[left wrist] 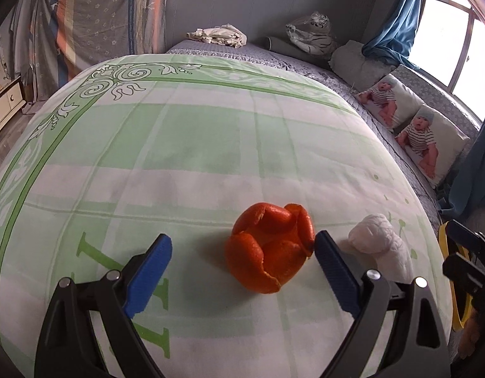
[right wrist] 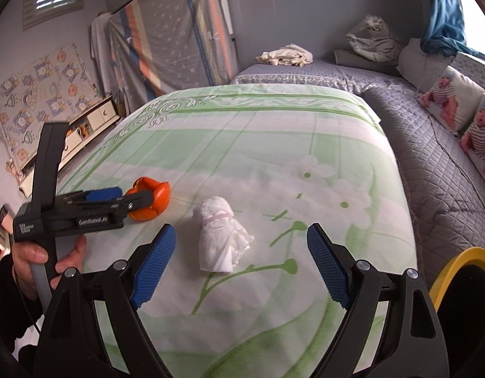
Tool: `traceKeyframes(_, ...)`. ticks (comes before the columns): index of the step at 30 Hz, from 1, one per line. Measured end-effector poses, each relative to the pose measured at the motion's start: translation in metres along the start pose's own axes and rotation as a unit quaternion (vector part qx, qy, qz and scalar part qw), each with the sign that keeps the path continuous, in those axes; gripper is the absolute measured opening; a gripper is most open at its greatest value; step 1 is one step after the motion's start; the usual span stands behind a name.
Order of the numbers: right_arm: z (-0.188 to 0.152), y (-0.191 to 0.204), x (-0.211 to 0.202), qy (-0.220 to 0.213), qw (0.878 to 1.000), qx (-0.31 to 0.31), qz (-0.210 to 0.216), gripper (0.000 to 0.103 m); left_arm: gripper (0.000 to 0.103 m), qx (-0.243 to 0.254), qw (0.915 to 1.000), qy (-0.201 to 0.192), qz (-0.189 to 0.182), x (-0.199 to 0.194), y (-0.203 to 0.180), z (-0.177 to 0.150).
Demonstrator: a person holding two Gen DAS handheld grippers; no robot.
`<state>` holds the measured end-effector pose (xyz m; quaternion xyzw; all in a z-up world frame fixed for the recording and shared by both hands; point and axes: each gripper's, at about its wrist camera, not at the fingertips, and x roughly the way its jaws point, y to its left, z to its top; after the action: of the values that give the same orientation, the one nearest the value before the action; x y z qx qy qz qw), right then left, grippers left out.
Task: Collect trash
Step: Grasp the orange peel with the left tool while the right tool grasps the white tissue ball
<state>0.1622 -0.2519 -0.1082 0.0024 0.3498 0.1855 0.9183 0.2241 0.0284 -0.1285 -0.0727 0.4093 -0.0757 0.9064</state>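
Left wrist view: blue pads (left wrist: 149,278) of the left gripper (left wrist: 242,245) stand wide apart, low over the green quilt (left wrist: 185,145). Between them lies the orange peel (left wrist: 269,249), a cupped shell of curled segments. One pad tip is at the peel's rim, touching or just short of it; the other pad is well clear. Nothing is gripped. Just beside the peel lies the tissue wad (left wrist: 381,241), partly hidden behind one finger.

Handling, peel: judged light, hollow and springy. It should collapse under closure, not resist, so a grip across the full shell, both pads on outer walls, is likely the most secure. A grip on a single segment edge risks tearing.

Right wrist view: the right gripper (right wrist: 241,236) is also wide open and empty. The tissue wad (right wrist: 222,234) lies on the quilt (right wrist: 274,132) between and slightly beyond the pad tips, untouched. Farther off, the left gripper (right wrist: 138,198) brackets the peel (right wrist: 152,200), its handle held in a hand (right wrist: 45,260). A yellow rim (right wrist: 459,261), possibly a bin, shows at the edge.

Handling, wad: judged very light, soft, compressible, not fragile. Take it across the thick rolled middle; loose ends may slip free.
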Motion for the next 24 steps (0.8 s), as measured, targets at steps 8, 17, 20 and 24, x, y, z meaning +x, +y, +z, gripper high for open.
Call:
traceKeyframes(8,0.000,0.015,0.031,0.033,0.999,-0.025,0.005,0.080,0.087,0.003,1.0000,0.008,0.001,0.011,-0.002,0.008)
traceKeyframes(17,0.003,0.022,0.060,0.064,0.997,-0.038,0.013,0.058,0.061,0.017,0.9997,0.010,-0.012,0.015,-0.009,0.010)
traceKeyframes(20,0.002,0.021,0.067,0.073,0.997,-0.036,0.012,0.046,0.048,0.035,0.9993,0.004,-0.012,0.011,-0.015,0.007)
traceKeyframes(24,0.001,0.016,0.070,0.082,0.996,-0.022,0.015,0.038,0.037,0.043,0.9990,0.005,-0.015,0.007,-0.018,0.006)
